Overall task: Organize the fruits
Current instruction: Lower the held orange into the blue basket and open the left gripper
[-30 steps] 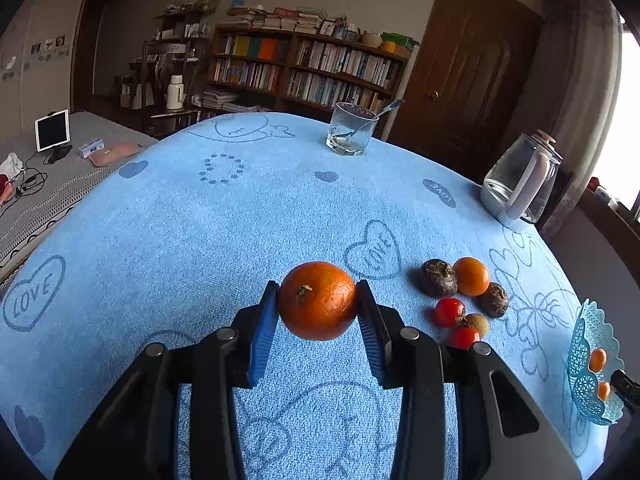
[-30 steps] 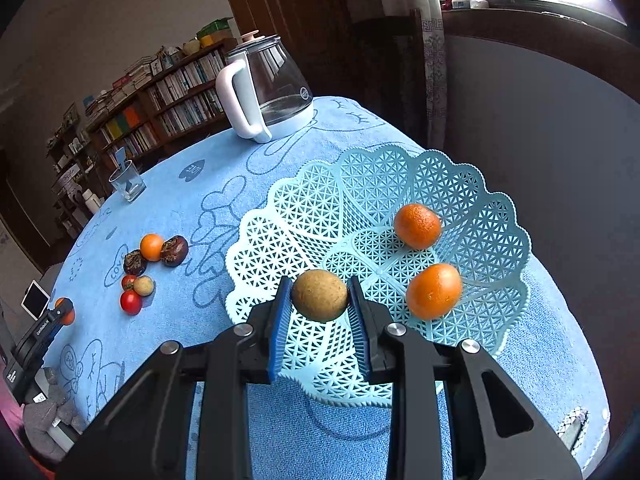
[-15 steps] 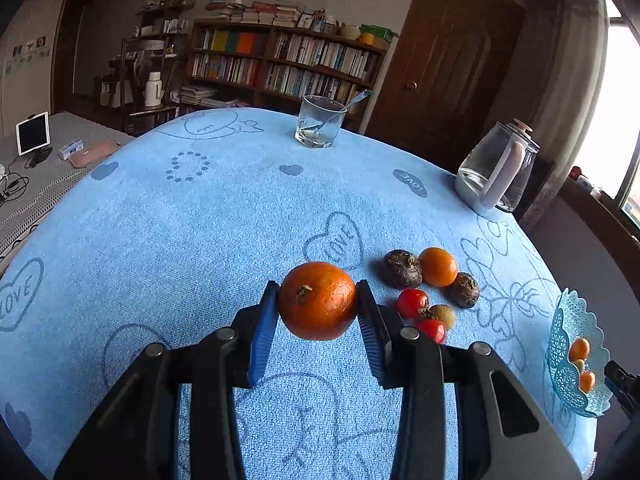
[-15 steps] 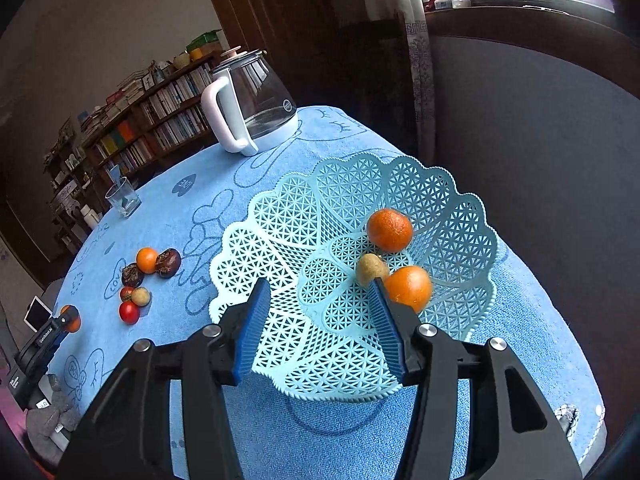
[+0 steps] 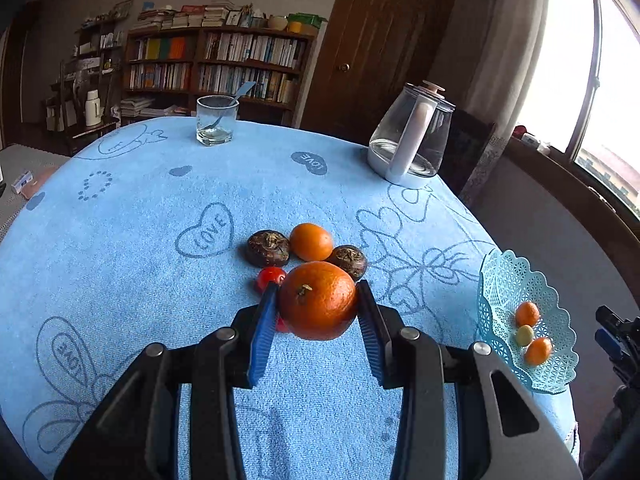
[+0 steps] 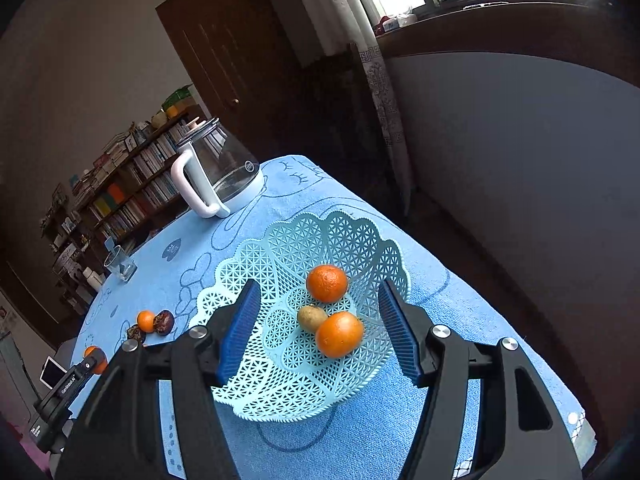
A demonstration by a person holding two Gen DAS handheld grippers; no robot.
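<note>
My left gripper (image 5: 318, 322) is shut on a large orange (image 5: 318, 300) and holds it above the blue tablecloth, just in front of a fruit cluster: a small orange (image 5: 311, 241), two dark brown fruits (image 5: 267, 247), and a red tomato (image 5: 270, 277) partly hidden behind the held orange. My right gripper (image 6: 320, 332) is open and empty above the light-blue lattice basket (image 6: 280, 376). The basket holds two oranges (image 6: 327, 283) and a small tan fruit (image 6: 311, 317). The basket also shows in the left wrist view (image 5: 500, 292) at the table's right edge.
A glass kettle (image 5: 410, 140) stands at the back right and a drinking glass with a spoon (image 5: 216, 124) at the back. The table edge runs close behind and to the right of the basket. Bookshelves and a door lie beyond.
My right gripper opened and dropped the tan fruit into the basket, then drew back. My left gripper carried the large orange toward the right, nearer the fruit cluster and basket.
</note>
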